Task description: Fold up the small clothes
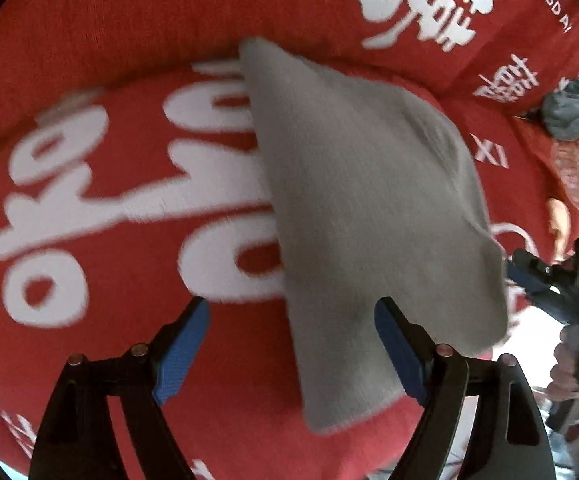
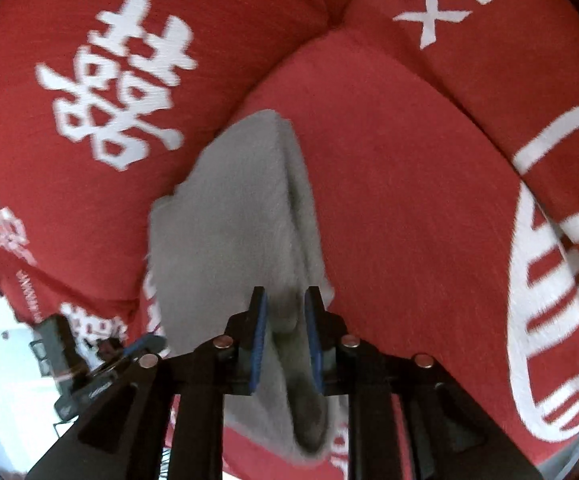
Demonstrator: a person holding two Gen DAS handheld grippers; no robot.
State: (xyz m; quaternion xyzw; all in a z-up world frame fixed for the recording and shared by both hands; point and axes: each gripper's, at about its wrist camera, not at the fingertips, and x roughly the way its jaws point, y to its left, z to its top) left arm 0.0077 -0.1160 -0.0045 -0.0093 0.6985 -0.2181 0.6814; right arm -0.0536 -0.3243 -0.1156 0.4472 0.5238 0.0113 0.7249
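Nearest the left wrist camera, the left hand-held gripper (image 1: 291, 312) stands with its blue-padded fingers (image 1: 179, 354) wide apart over a red cover (image 1: 109, 320) printed with large white characters; nothing is pinched between them, though the lower part of a grey cloth (image 1: 369, 220) lies across the gap, close to the right-side pad. The grey cloth, small and folded, is draped on the red cover with its narrow end pointing toward the far seam. Motion blur smears the white lettering and the cloth's edges, so its layers cannot be counted.

In the right wrist view, the right hand-held gripper (image 2: 285, 332) has its two blue pads a little apart with a fold of the grey cloth (image 2: 233, 220) running between them. Whether the pads press on the fabric cannot be told, as the fold's shadow and the blur hide the contact. The cloth's near end is cut off behind the gripper's black frame.

Farther off, at the right edge of the left view, the other gripper and a person's hand (image 1: 569, 368) on its handle are only partly in frame. Beyond them a heap of dark clothes (image 1: 577, 120) sits at the cover's far right edge, blurred. Broad open red surface lies to the left of the cloth, up to the padded seam.
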